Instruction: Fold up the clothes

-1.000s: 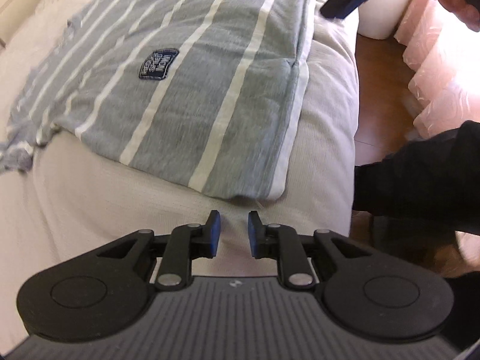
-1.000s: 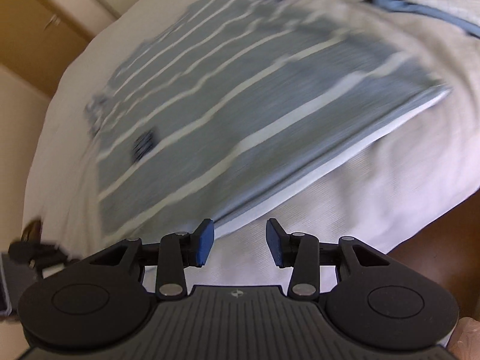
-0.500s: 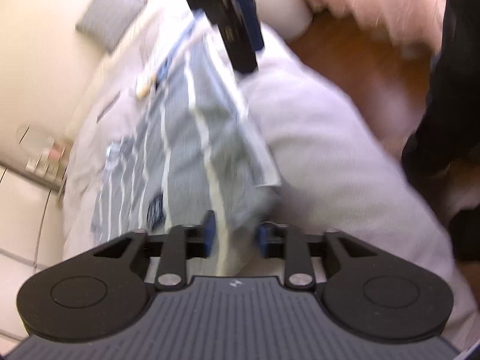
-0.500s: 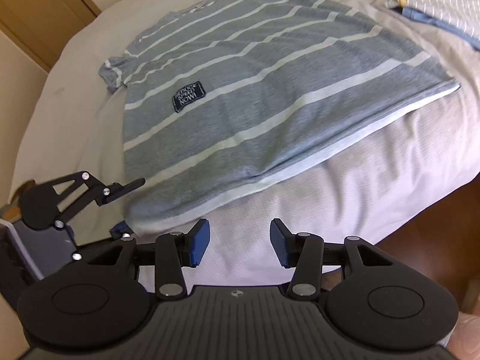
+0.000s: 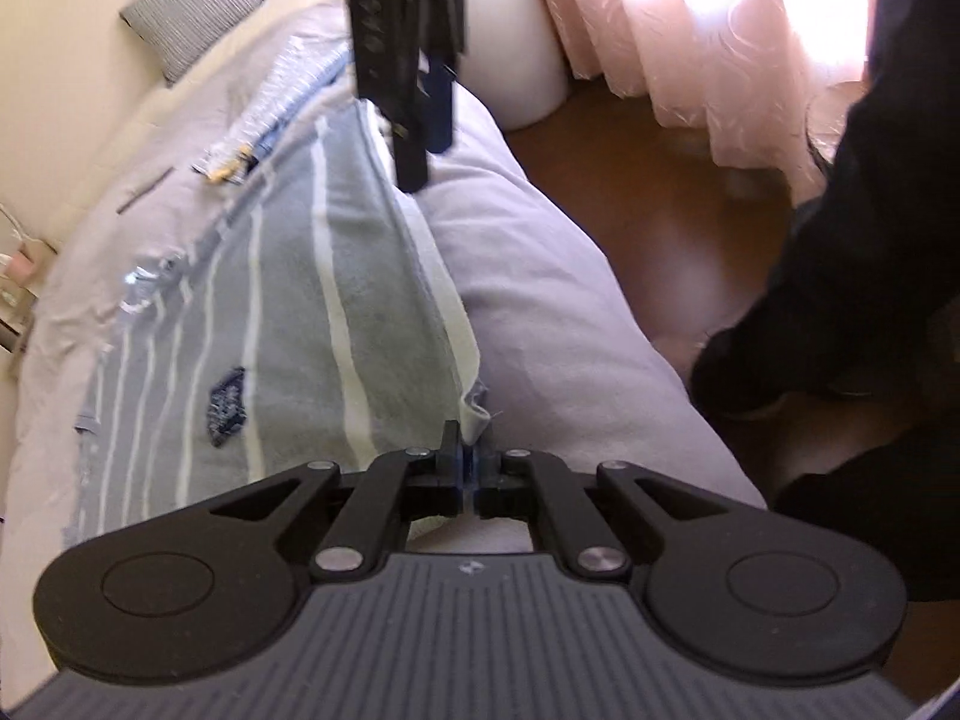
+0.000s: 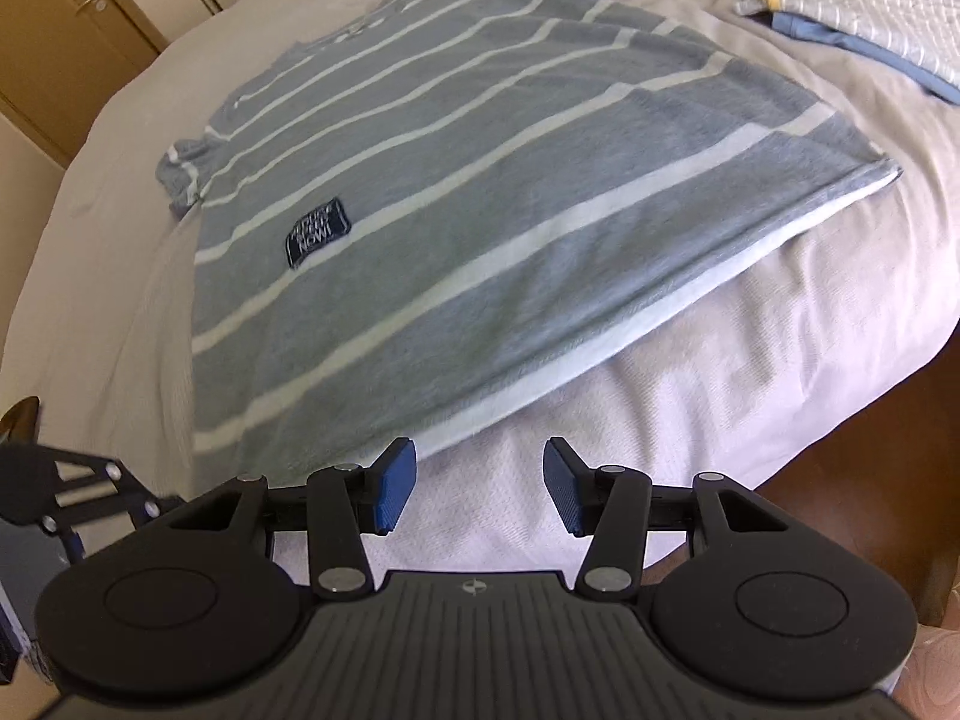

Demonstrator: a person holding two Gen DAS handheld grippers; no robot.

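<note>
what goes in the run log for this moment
task: fold clothes | left gripper: shut on striped t-shirt hem corner | right gripper: open, near hem | bed

T-shirt (image 6: 480,228) | grey, white stripes, dark chest patch | spread flat on bed, hem near, collar far | near-left hem corner lifted, pinched

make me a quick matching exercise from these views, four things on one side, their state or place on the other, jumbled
Things:
1. left gripper
2. right gripper
3. striped shirt
4. folded clothes

States or places:
A. open, above the bed cover near the hem
B. in a small pile at the far right of the bed
C. shut on a corner of the hem
D. spread flat on the bed

Pairs: 1-C, 2-A, 3-D, 4-B
</note>
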